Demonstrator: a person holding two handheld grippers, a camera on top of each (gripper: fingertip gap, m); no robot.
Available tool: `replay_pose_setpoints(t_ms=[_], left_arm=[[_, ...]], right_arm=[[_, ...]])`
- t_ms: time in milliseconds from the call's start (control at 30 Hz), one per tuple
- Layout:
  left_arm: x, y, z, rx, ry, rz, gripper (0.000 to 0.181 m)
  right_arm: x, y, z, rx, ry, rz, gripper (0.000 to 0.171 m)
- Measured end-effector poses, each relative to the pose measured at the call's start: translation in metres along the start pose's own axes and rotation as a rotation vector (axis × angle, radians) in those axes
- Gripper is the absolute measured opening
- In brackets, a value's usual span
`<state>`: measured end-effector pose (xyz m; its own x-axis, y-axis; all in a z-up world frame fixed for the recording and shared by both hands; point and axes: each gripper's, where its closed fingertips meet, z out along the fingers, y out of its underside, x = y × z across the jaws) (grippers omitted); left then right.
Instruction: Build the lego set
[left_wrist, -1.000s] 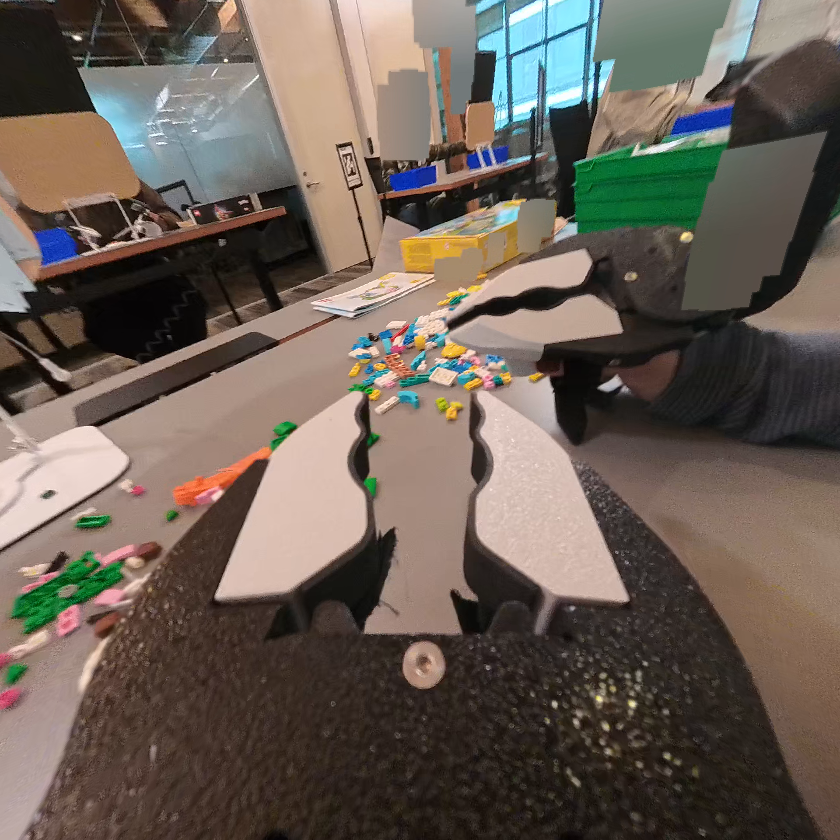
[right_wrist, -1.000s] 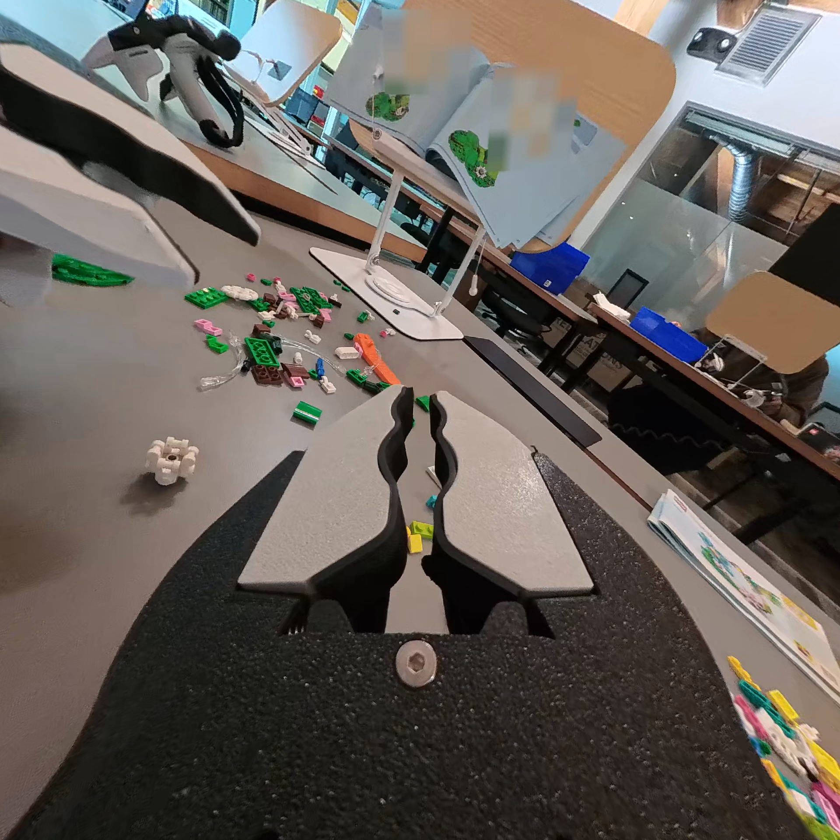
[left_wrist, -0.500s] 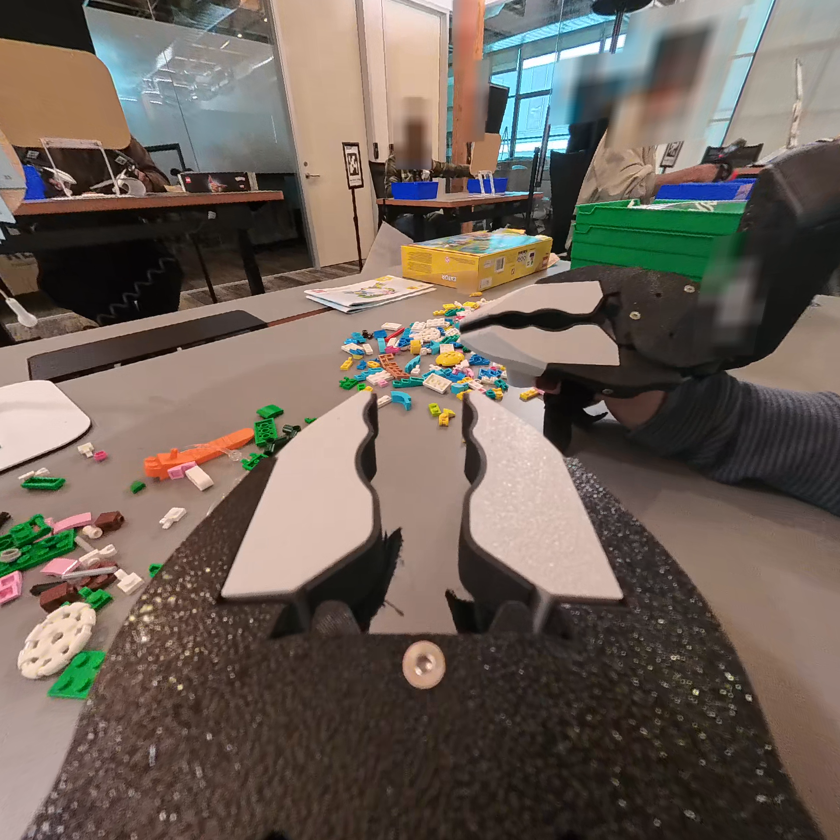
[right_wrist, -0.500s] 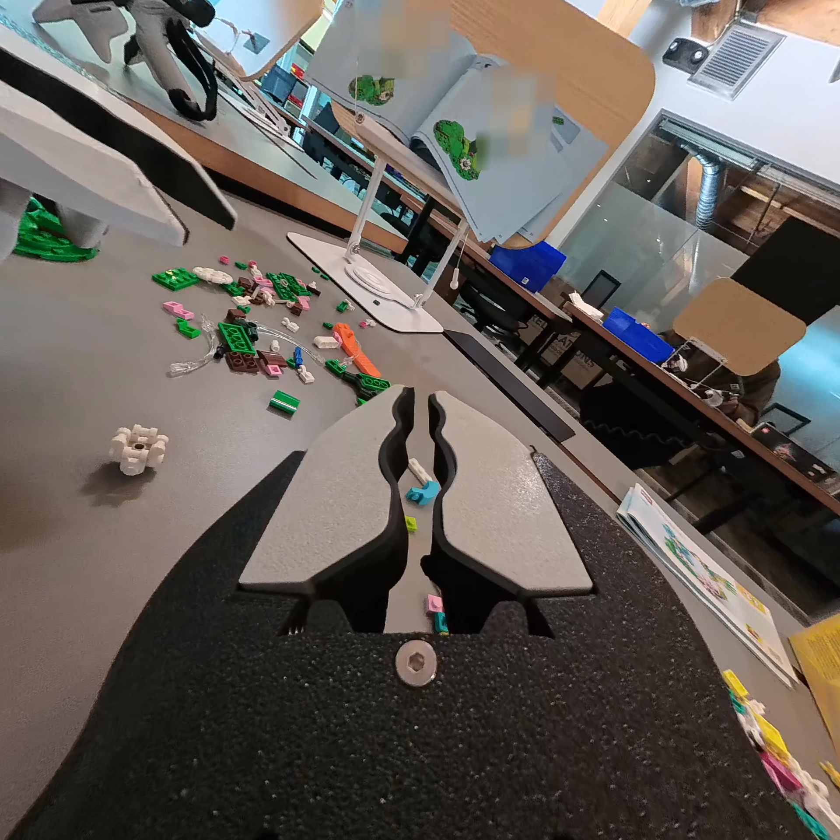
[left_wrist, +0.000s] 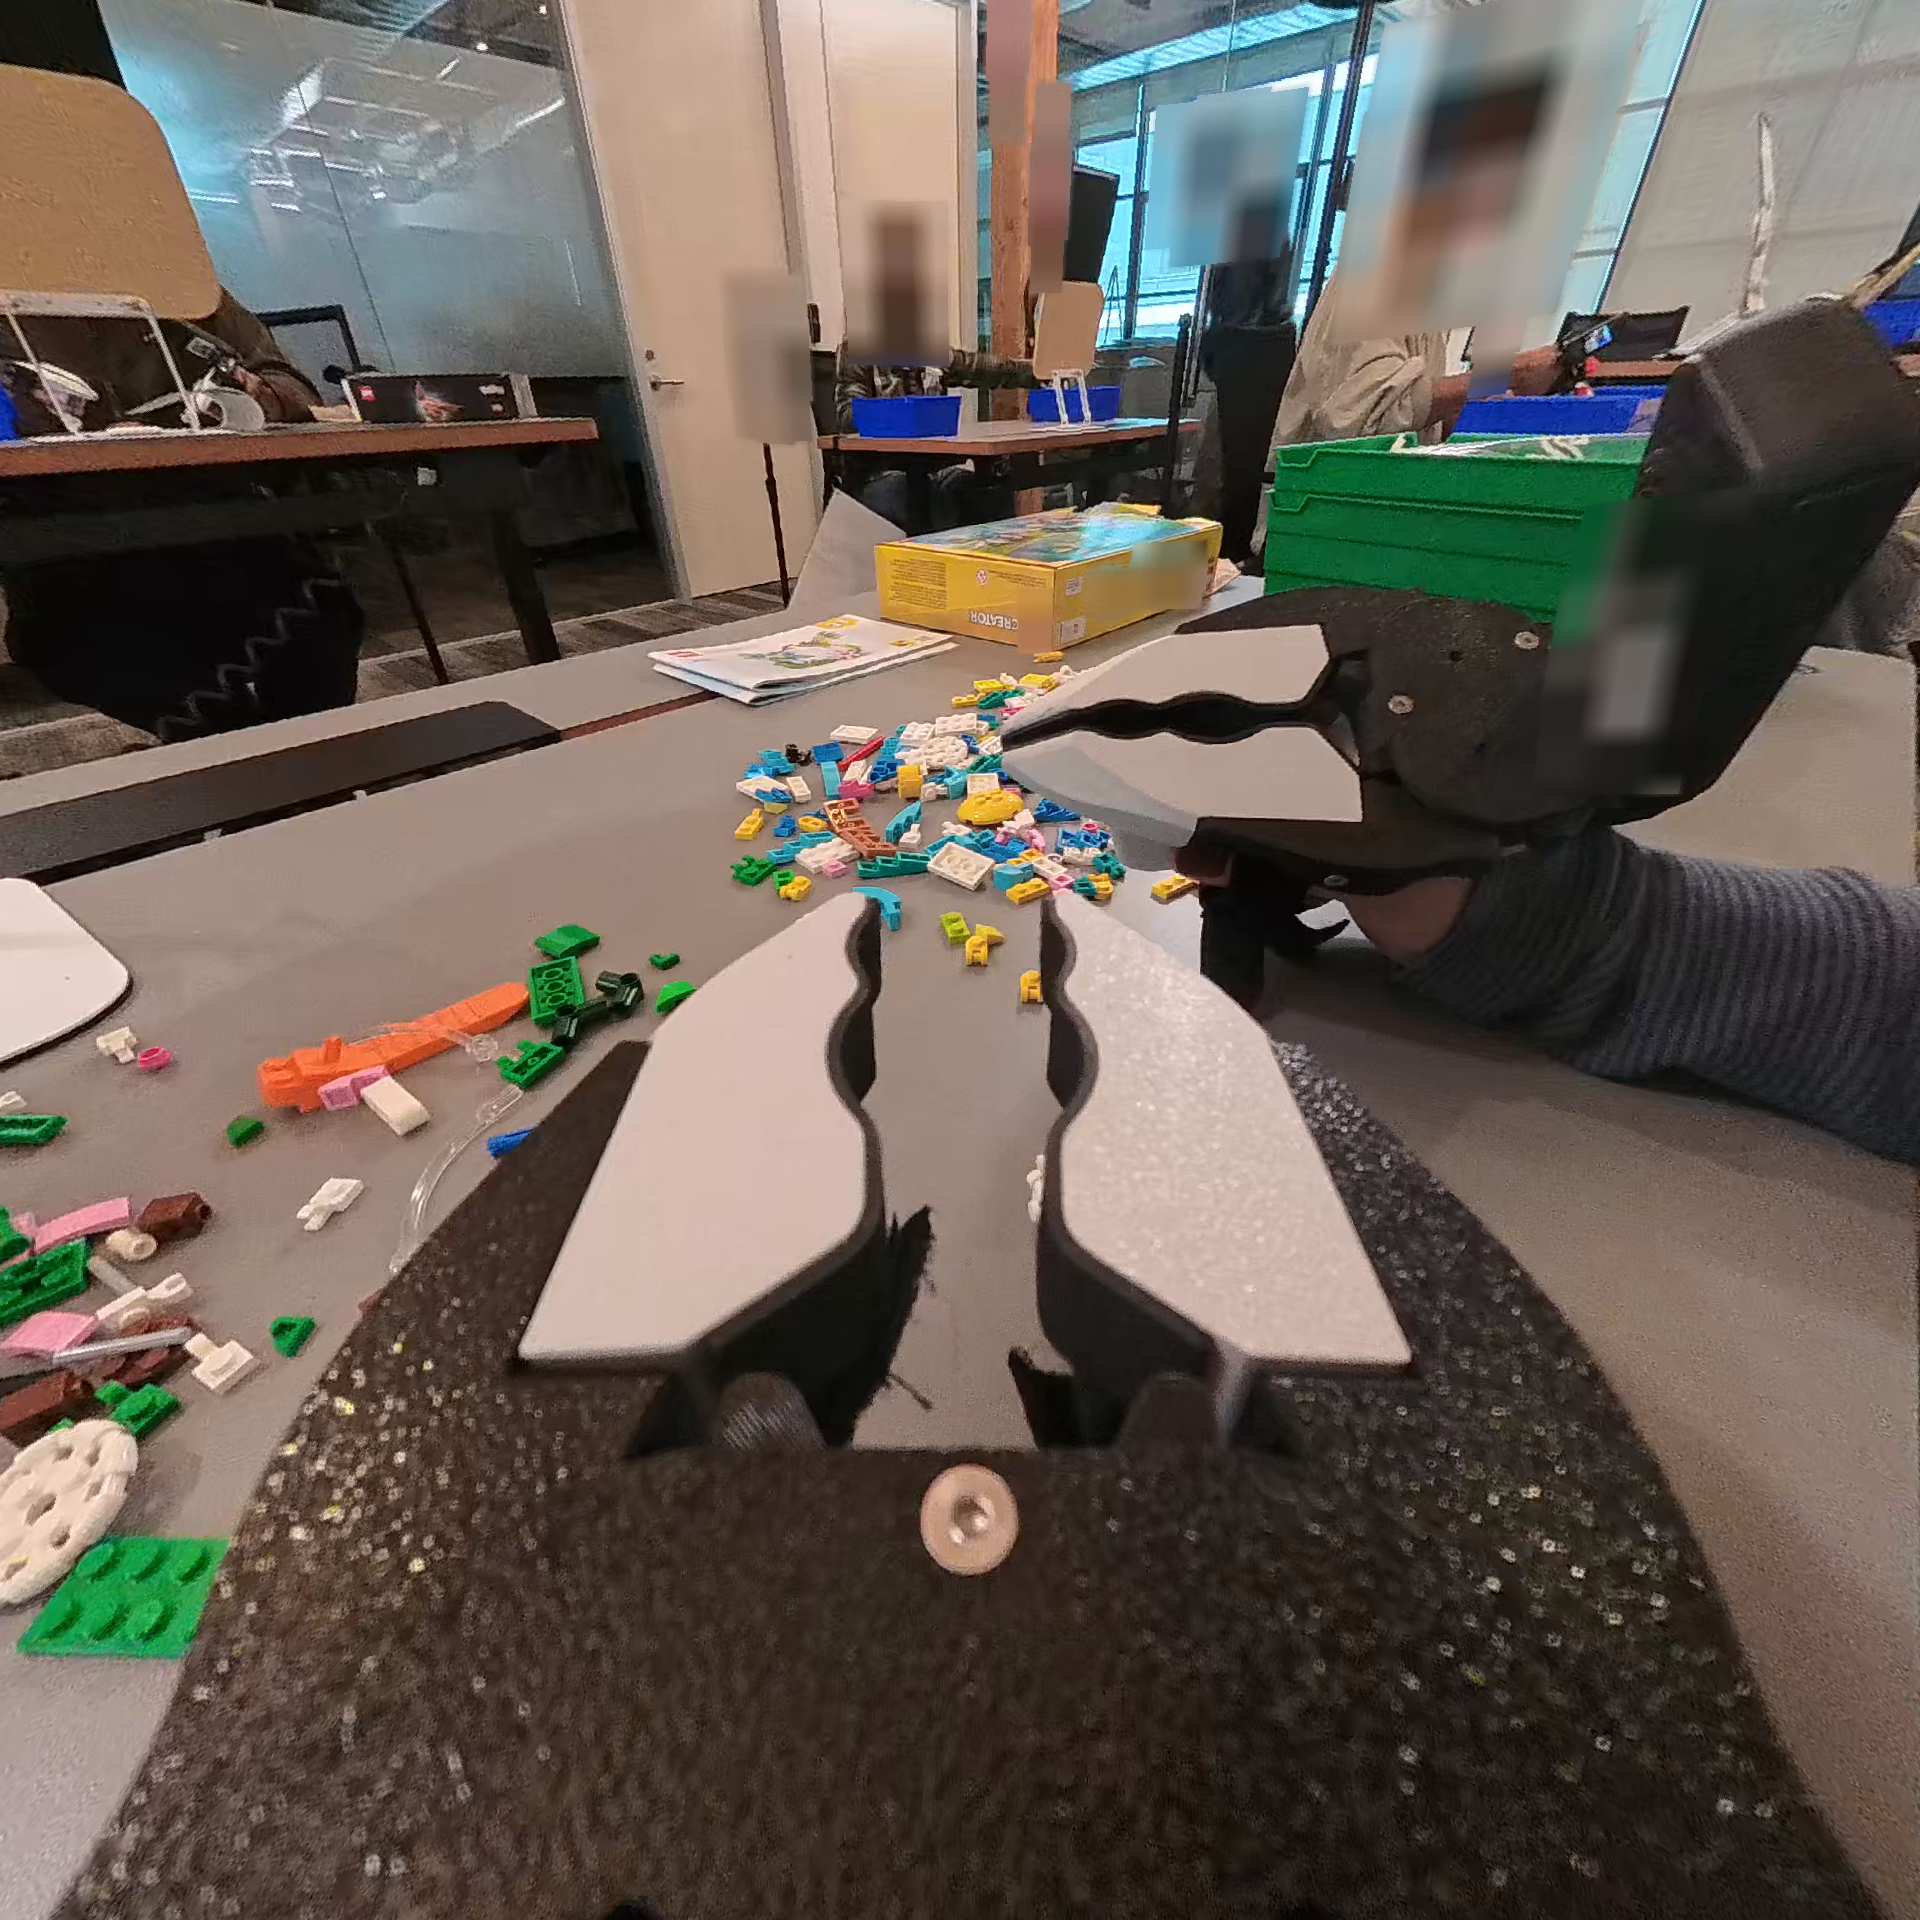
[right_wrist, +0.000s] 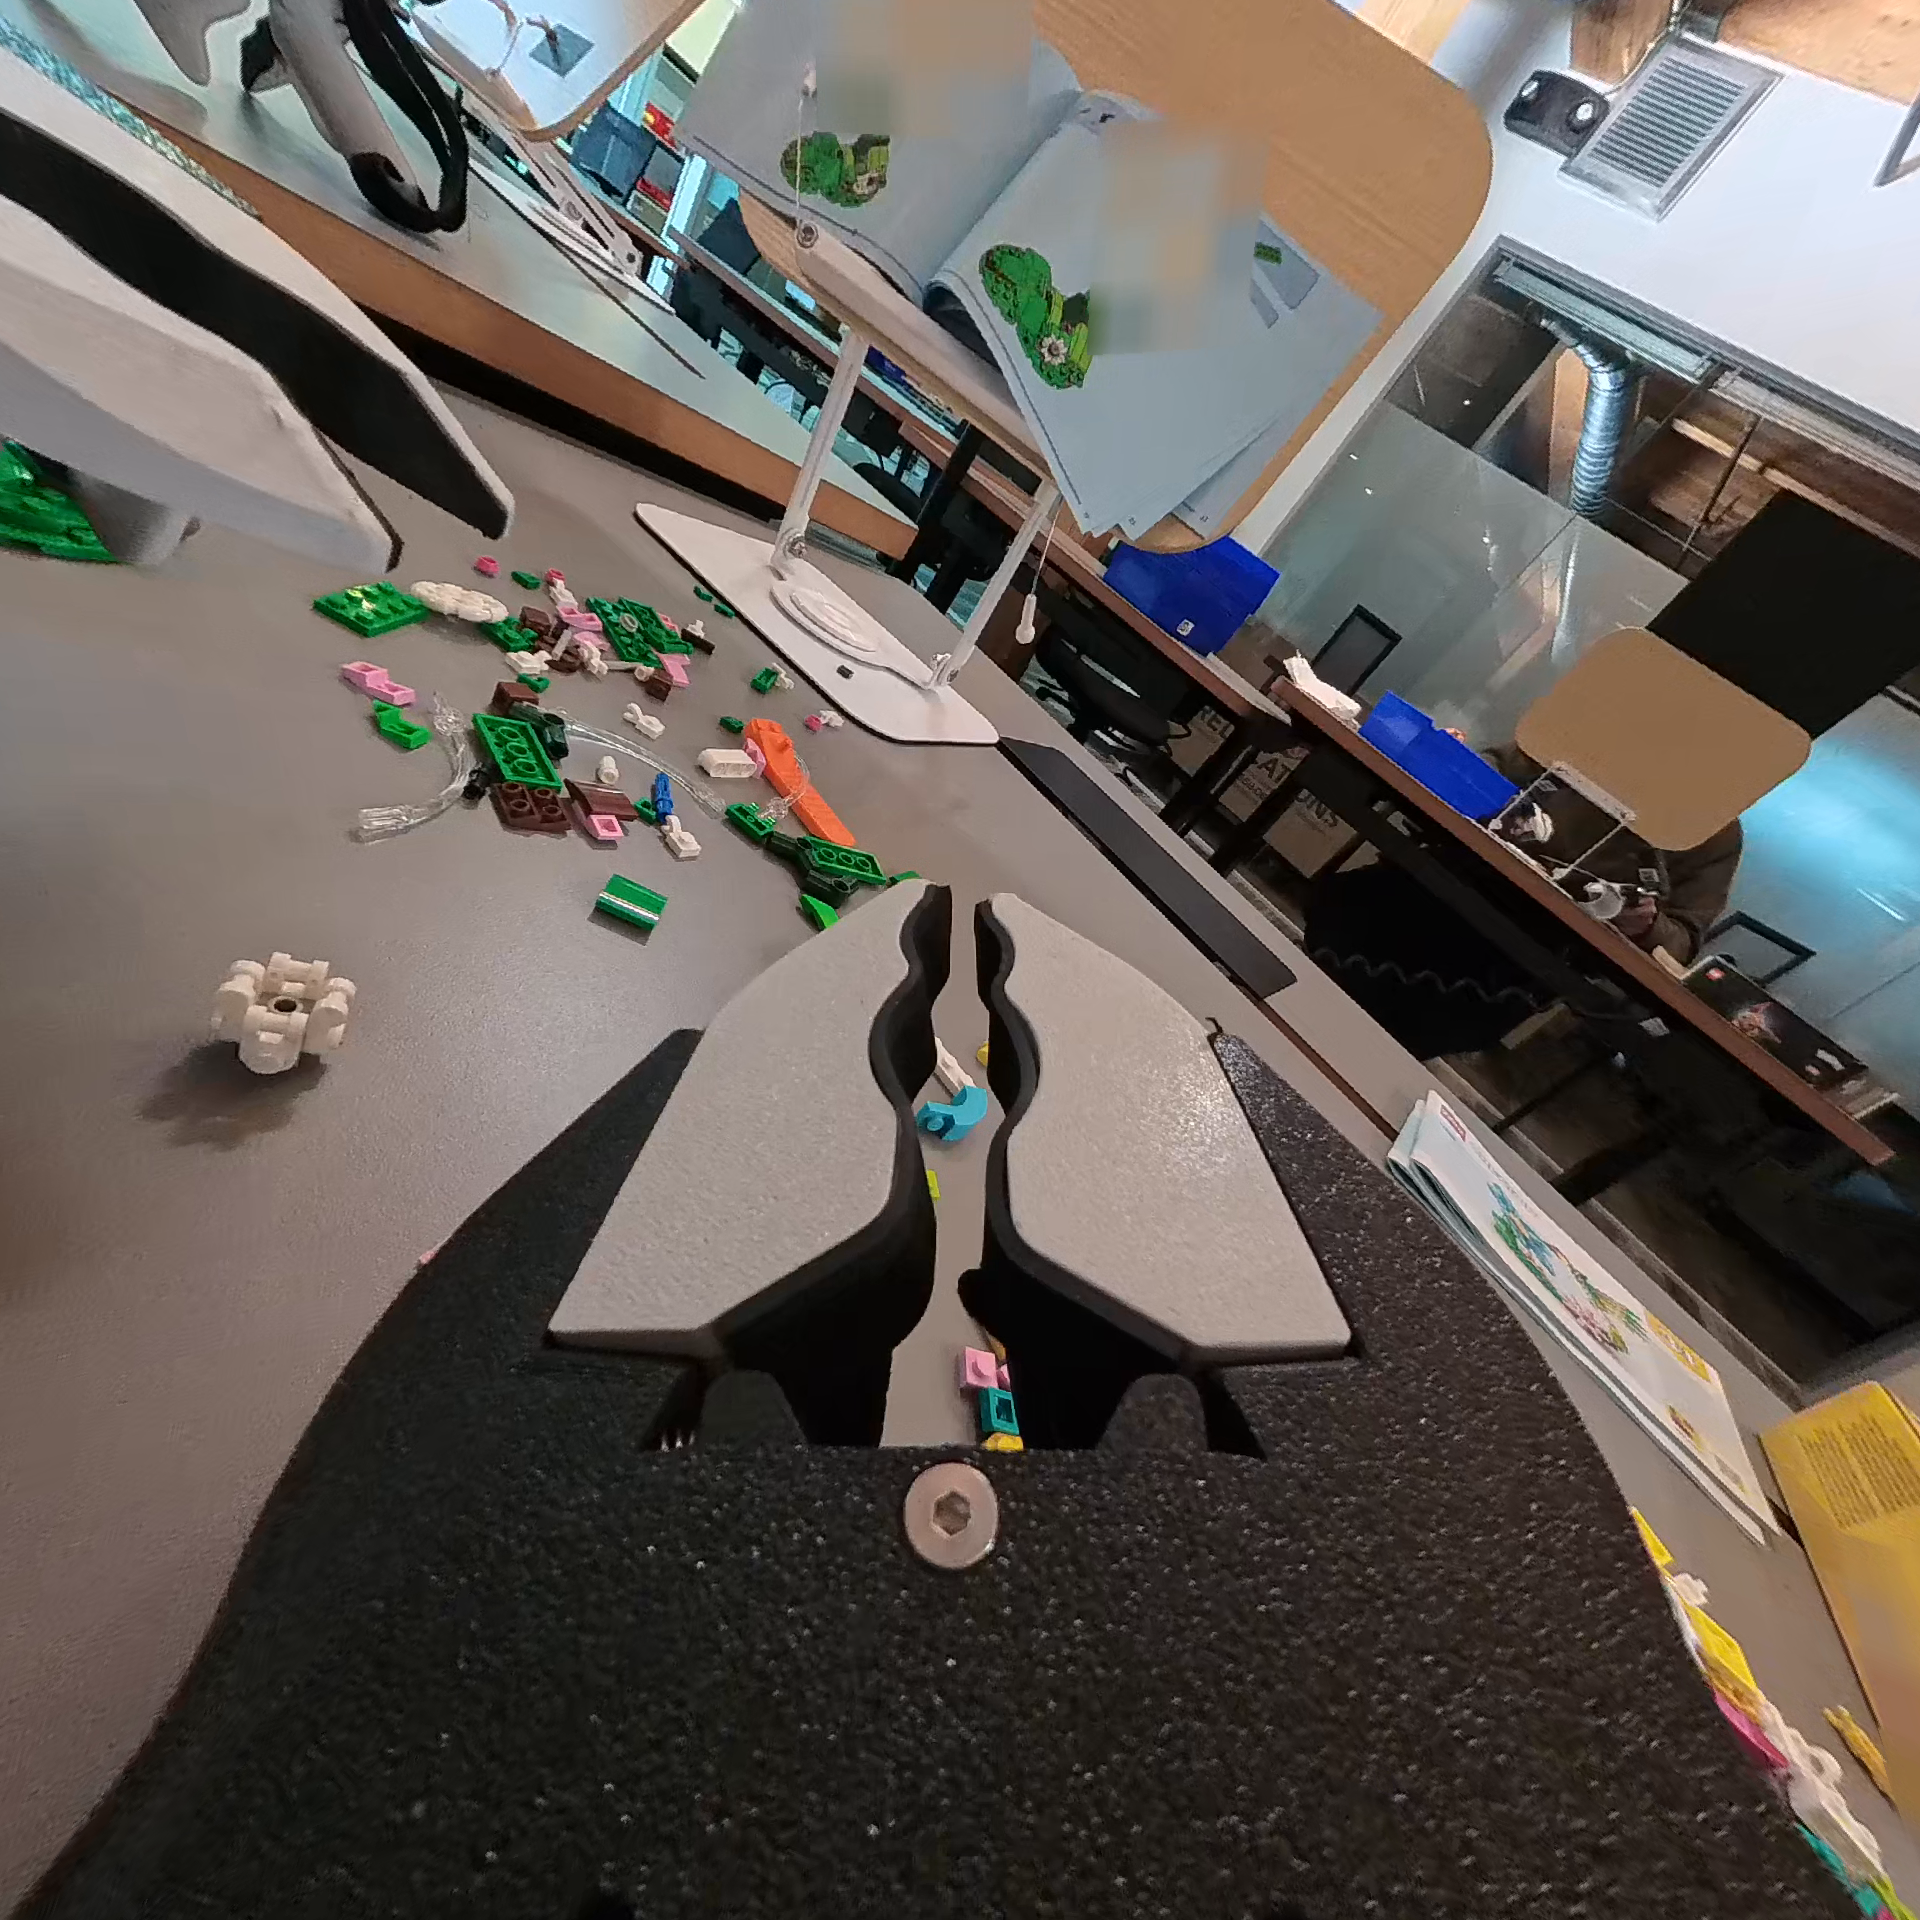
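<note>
My left gripper (left_wrist: 956, 914) is open and empty, held above the grey table (left_wrist: 520, 894); it also shows at the upper left in the right wrist view (right_wrist: 208, 416). My right gripper (right_wrist: 964, 899) has its jaws almost together with nothing between them. In the left wrist view it (left_wrist: 1013, 743) hovers over a pile of small coloured lego pieces (left_wrist: 914, 810). A second scatter of green, pink and brown pieces (right_wrist: 561, 717) lies by an orange piece (left_wrist: 395, 1049). A white gear-like assembly (right_wrist: 281, 1013) stands alone on the table.
A yellow lego box (left_wrist: 1039, 582) and a booklet (left_wrist: 800, 660) lie behind the coloured pile. Green crates (left_wrist: 1434, 520) stand at the back right. A white stand (right_wrist: 862, 644) holds open instructions (right_wrist: 1039, 260). A white round plate (left_wrist: 62, 1496) and a green plate (left_wrist: 125, 1595) lie near left. Spacing between my two grippers at the tips: around 10 cm. Both grippers' tips are roughly 20 cm from the orange piece (left_wrist: 395, 1049). Look for it in the right wrist view (right_wrist: 778, 770) too.
The left gripper has levelled and pulled back, bringing more of the green and pink scatter into view. The right gripper has drifted over the coloured pile. Both jaws stand as before.
</note>
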<state>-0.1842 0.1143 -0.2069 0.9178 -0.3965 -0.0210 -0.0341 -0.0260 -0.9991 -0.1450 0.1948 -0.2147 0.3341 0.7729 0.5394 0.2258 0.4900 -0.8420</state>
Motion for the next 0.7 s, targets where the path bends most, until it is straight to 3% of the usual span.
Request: replay_pose_setpoints(t_ms=[400,567,700], left_arm=[[-0.006,-0.019,-0.012,0.142,0.006,-0.043,0.017],[-0.006,-0.018,-0.012,0.143,-0.001,-0.017,0.001],[-0.005,-0.016,-0.012,0.134,0.01,-0.024,0.0]], right_arm=[[0.001,0.001,0.0,-0.004,0.011,-0.007,0.0],[0.007,0.001,-0.002,-0.005,0.046,-0.003,0.003],[0.013,0.002,-0.004,-0.005,0.083,-0.001,0.005]])
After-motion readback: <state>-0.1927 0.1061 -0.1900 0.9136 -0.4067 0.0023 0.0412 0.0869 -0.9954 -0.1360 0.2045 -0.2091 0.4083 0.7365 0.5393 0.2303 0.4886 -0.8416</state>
